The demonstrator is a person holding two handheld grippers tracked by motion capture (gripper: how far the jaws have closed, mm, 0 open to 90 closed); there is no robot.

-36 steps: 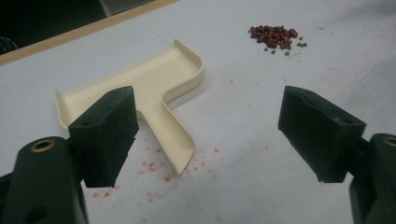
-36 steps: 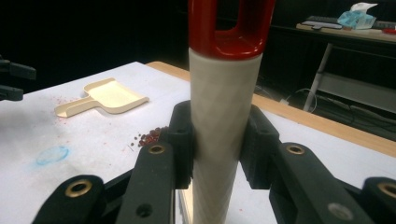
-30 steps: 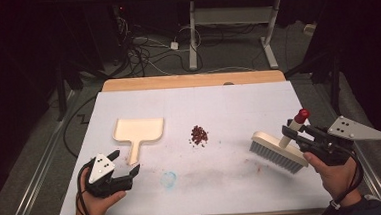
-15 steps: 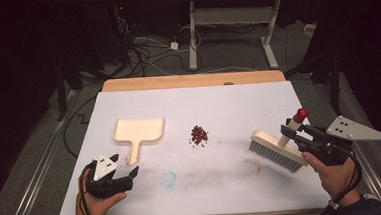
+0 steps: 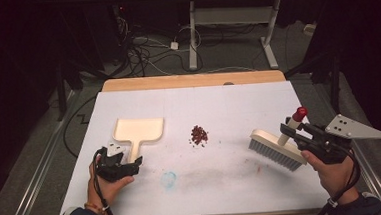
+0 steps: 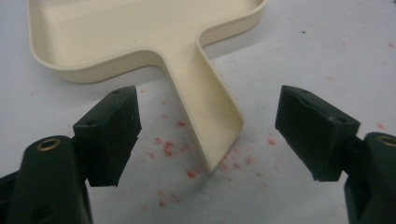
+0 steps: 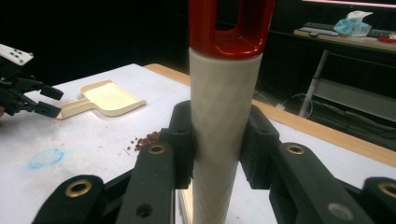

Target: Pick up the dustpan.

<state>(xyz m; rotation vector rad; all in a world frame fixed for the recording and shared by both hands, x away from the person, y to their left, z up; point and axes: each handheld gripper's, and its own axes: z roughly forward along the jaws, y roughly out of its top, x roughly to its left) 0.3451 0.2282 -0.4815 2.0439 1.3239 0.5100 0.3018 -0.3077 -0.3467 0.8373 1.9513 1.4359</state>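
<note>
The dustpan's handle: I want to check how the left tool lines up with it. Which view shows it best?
The left gripper view: the dustpan's handle lies close up between the open left tool. The high view shows it small, beside that tool. The right gripper view shows it far off.

White table: dustpan, red crumbs.

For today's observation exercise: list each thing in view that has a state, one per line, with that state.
Dustpan: flat on the table, handle between open jaws, not gripped.
Brush: held, bristles down.
Red bits: piled, unswept.
Left hand-held gripper: open.
Right hand-held gripper: shut on the brush handle.
</note>
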